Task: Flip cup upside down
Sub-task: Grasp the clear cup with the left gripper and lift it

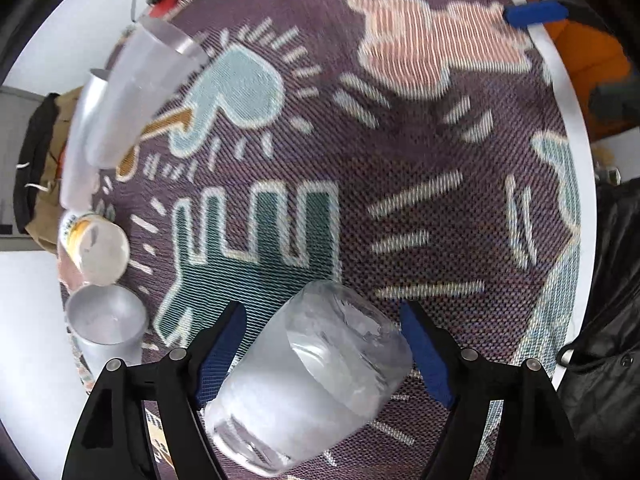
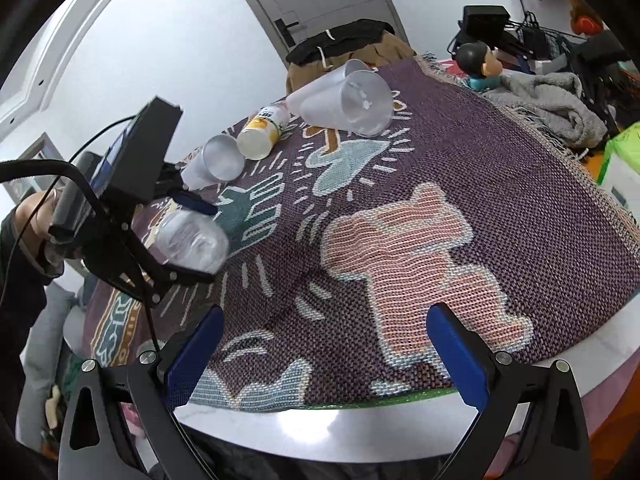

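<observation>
Lying tilted between the left gripper [image 1: 322,354]'s spread fingers, a clear ribbed cup [image 1: 308,376]; right gripper [image 2: 324,344] spread.

A round white table [image 2: 624,344] carries a purple patterned cloth [image 2: 500,168] — on it lie tipped plastic cups [image 2: 356,100], a printed cup [image 2: 262,132] and a grey towel [image 2: 552,108].

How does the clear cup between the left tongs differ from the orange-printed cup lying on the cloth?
The clear cup sits tilted between the left tongs; the orange-printed cup lies untouched on the cloth. The first is plain, see-through and looks wider; the second is opaque with orange print. Neither stands upright.
</observation>
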Demonstrator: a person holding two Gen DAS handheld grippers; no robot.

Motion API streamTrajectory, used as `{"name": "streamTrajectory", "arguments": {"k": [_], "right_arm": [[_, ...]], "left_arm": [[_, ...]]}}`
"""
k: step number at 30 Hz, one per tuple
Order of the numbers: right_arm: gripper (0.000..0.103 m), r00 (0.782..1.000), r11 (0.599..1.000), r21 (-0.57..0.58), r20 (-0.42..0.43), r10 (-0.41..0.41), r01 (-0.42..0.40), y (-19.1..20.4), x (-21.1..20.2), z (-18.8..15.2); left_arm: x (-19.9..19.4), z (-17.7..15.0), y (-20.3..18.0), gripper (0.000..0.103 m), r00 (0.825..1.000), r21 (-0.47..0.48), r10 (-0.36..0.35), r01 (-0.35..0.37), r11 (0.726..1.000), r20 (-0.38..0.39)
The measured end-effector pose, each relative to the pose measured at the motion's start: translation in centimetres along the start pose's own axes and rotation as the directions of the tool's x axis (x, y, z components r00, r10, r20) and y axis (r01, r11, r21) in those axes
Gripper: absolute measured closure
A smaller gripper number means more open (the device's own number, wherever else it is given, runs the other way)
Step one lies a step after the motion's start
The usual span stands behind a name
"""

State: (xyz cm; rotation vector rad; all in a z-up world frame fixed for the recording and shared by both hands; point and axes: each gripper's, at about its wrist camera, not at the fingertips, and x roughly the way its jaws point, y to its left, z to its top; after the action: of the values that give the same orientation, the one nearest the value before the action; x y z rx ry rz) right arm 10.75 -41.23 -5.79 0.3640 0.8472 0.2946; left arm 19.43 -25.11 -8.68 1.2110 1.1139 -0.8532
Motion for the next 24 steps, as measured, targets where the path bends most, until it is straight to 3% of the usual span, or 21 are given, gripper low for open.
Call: {"name": "streamTrajectory", "arguments": {"k": [6,13,19,24], "right_arm": [[0.001,1.000,1.000,0.030,-0.006,-0.004,0.004,-0.9,0.1,0.0],[0.001,1.000,1.000,0.024,-0.011,0.001,-0.001,-0.6,0.2,0.0],[0.001,1.000,1.000,0.016,-0.008,0.005,-0.005,-0.2,0.2,0.2],[0.001,1.000,1.000,0.001,-0.013,0.014,-0.014,0.5,0.4,0.2]], "left_arm": [[-0.3,-0.5,0.8,0.025,0.999,-0.022,0.025,-0.025,0.999,0.032],[-3.0,-2.1,2.7,0.029,0.985,-0.129,0.027,-0.005,0.992,0.168],[-5.0,-4.3,4.3,0.030,0.937,-0.283,0.021,0.084,0.955,0.348],[-6.2,-6.6,5.8,0.030,0.859,-0.398,0.038,0.196,0.896,0.510]]}}
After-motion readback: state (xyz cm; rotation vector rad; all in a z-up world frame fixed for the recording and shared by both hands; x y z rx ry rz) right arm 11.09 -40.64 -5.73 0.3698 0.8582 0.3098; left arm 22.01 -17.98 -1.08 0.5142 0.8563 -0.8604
